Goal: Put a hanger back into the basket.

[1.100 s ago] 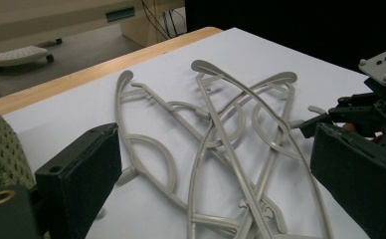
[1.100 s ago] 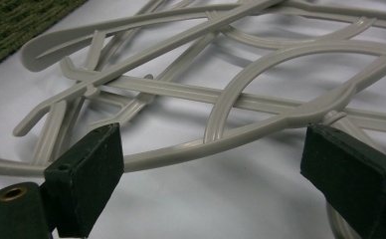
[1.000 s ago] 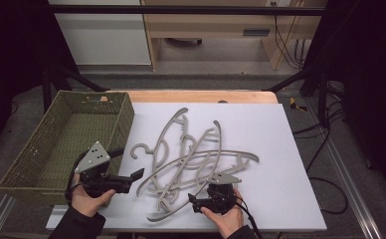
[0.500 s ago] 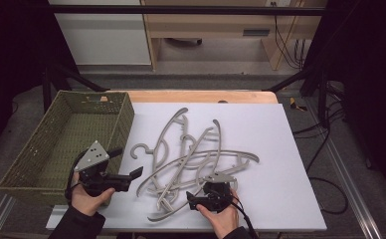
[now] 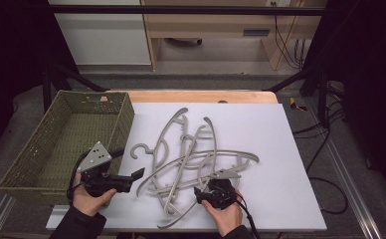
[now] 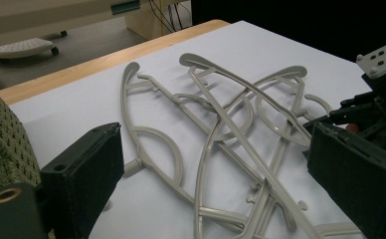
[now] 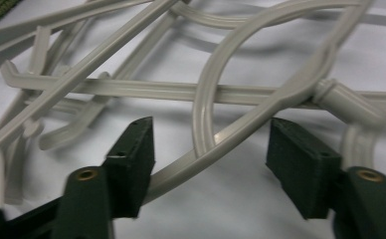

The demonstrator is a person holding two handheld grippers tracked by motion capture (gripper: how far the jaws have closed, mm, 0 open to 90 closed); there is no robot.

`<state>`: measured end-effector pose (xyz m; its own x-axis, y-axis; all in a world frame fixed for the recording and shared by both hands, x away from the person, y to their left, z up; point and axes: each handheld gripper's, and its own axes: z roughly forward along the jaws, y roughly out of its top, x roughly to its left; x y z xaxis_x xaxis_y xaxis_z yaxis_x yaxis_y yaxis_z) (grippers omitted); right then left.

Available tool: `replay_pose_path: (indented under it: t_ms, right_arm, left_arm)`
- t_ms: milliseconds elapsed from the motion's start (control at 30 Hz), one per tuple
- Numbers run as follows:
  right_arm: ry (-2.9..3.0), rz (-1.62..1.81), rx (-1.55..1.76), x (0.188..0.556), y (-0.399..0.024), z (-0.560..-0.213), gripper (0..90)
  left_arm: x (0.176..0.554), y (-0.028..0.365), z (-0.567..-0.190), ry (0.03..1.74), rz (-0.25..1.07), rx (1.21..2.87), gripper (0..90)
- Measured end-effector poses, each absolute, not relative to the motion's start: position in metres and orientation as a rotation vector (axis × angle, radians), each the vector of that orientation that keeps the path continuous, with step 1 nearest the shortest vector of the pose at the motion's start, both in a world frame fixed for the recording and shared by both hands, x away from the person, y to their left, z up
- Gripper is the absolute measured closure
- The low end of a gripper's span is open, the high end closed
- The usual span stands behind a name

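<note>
Basket (image 5: 42, 164): green woven, far left of the table, apparently empty, long side just beside the left hand.
Left gripper (image 5: 131, 177): hovering at the pile's left edge, jaws spread wide with nothing between them, pointing toward the hangers; wide gap plain in the left gripper view (image 6: 211, 164).
White board (image 5: 290, 149): covering the wooden tabletop, bare on its right half.
Hangers (image 5: 196, 159): grey plastic, several tangled in one heap mid-board, arms crossing over and under each other, one hook (image 5: 140, 149) poking out toward the basket.
Right gripper (image 5: 201, 191): low at the near edge of the heap, jaws just been closing, now half-way in around a curved hanger arm (image 7: 216, 144); left pad touching or nearly touching that arm, right pad clear of it, so no clamp yet.
Risk, tangle: likely drag of neighbouring hangers on lifting, given the bars crossing over the straddled arm.
Risk, grip: possible slip or twist of the thin, smooth, curved arm between the pads, with the hold near one end and the rest hanging long.
Risk, snag: hooks and small notches liable to catch on other frames or the basket weave.
In the way: crossed hanger bars above the chosen one; the left gripper itself between heap and basket.
</note>
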<state>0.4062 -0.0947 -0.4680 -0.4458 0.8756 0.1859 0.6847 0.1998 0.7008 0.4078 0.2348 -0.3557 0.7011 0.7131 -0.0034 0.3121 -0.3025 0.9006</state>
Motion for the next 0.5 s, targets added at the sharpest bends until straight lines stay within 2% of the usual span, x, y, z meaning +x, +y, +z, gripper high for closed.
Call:
replay_pose_path:
  t_ms: [100, 233, 500]
  right_arm:
    - [2.227, 1.048, 1.492, 0.409, -0.107, -0.467, 50.1]
    - [2.251, 1.016, 1.495, 0.412, -0.117, -0.469, 57.0]
    - [2.257, 0.945, 1.476, 0.417, -0.127, -0.467, 60.2]
  left_arm:
    - [0.408, 0.235, -0.356, 0.8, 0.492, 1.898, 7.3]
    - [0.408, 0.234, -0.357, 0.798, 0.493, 1.9, 7.5]
    - [0.408, 0.232, -0.358, 0.793, 0.486, 1.907, 7.7]
